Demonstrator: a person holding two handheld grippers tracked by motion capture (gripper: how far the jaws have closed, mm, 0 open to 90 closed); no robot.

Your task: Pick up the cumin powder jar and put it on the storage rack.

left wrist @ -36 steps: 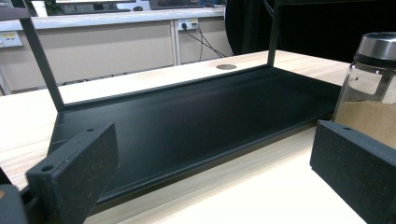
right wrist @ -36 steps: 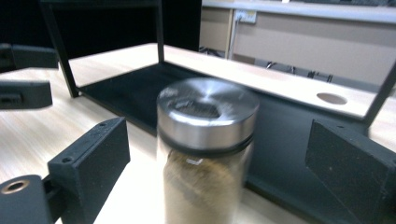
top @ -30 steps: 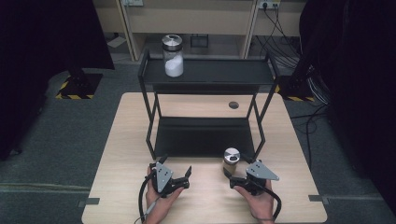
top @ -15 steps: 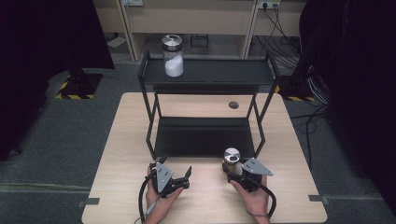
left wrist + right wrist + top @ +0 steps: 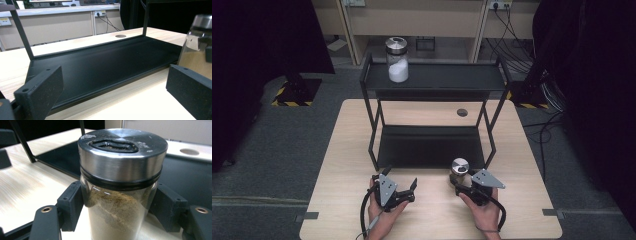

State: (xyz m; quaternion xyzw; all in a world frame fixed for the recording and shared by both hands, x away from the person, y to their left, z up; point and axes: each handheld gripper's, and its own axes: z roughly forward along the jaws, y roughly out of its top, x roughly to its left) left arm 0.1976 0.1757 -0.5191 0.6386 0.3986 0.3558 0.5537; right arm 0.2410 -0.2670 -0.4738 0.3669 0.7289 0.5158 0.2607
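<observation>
The right tool, held low and level, has just closed its jaws on the brown spice jar standing before the rack. The left tool rests open on the bench.

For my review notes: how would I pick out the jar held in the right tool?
Start at the black two-tier rack on the wooden table. Just in front of its lower shelf's right corner stands a glass jar, clamped in the right tool. Its brown powder sets it apart from the white-filled jar on the top shelf.

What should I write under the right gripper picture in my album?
Right gripper clamped around a glass spice jar of brown powder, in front of a black shelf rack.
</observation>
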